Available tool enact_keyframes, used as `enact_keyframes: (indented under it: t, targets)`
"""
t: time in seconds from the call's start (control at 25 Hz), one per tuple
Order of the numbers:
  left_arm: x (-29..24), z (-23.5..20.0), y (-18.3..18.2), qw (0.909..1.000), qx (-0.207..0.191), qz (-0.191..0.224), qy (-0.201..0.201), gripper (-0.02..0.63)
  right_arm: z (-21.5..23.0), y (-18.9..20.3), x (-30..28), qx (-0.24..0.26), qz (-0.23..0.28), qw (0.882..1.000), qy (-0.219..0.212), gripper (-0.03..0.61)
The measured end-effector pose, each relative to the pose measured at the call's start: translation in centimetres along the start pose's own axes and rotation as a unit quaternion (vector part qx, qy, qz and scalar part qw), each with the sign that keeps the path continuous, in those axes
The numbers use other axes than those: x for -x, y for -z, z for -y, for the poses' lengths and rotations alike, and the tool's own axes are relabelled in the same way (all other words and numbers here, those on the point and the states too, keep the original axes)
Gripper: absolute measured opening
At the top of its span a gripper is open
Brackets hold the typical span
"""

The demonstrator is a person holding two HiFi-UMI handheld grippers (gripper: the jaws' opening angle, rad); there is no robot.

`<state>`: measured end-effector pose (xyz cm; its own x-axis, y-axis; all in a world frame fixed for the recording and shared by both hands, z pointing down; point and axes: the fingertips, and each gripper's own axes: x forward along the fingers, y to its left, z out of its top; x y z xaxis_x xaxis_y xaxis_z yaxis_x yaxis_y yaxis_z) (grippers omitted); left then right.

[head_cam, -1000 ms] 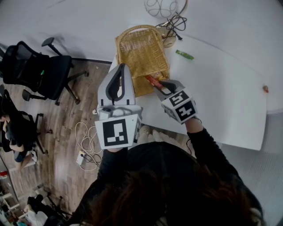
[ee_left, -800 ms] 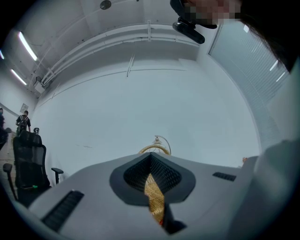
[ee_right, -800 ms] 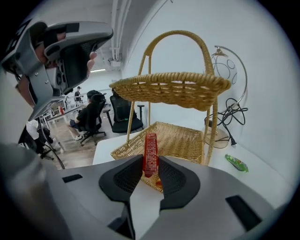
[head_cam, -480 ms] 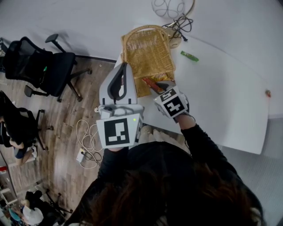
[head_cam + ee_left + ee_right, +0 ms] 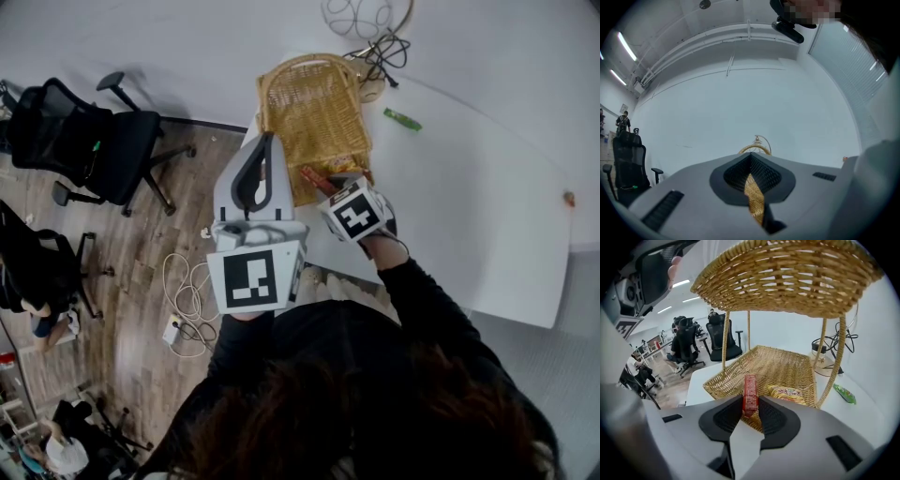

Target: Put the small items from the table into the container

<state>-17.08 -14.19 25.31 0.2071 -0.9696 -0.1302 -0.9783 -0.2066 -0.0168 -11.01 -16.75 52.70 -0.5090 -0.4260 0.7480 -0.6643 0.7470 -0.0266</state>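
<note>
The red snack bar stands on end, pinched between the pads of my right gripper, its top end reaching over the near rim of the wicker basket; I can't tell whether it touches the weave. Inside the basket, at about 2 o'clock from the bar, a yellow packet lies on the bottom. A green packet lies on the white table just outside the basket, at 3 o'clock in the right gripper view. The basket's hooped handle arches over my jaws. My left gripper hangs off the table's edge at 9 o'clock from the right one, jaws pressed together with nothing between them. A tangle of cables sits at 12 o'clock past the basket, and an office chair stands on the wood floor at 9 o'clock.
</note>
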Motion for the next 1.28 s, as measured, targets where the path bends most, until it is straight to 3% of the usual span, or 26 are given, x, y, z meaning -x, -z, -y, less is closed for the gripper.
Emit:
enact_keyframes:
  t: [0.56, 0.88, 1.04, 1.28]
  targets:
    - [-0.1, 0.7, -0.2, 1.0, 0.002, 0.004, 0.006, 0.003, 0.0, -0.7, 2.3, -0.003, 0.039, 0.999, -0.021, 0.12]
    - [-0.1, 1.3, -0.6, 0.9999, 0.002, 0.008, 0.013, 0.002, 2.0, -2.9, 7.7, -0.022, 0.107, 0.994, 0.0, 0.12]
    - [-0.1, 1.6, -0.5, 0.9998, 0.001, 0.008, 0.017, 0.003, 2.5, -3.4, 10.0, -0.024, 0.131, 0.991, 0.01, 0.089]
    - [-0.1, 1.7, -0.4, 0.9998, 0.005, 0.004, 0.021, 0.003, 4.3, -4.5, 15.1, -0.03, 0.197, 0.978, 0.061, 0.052]
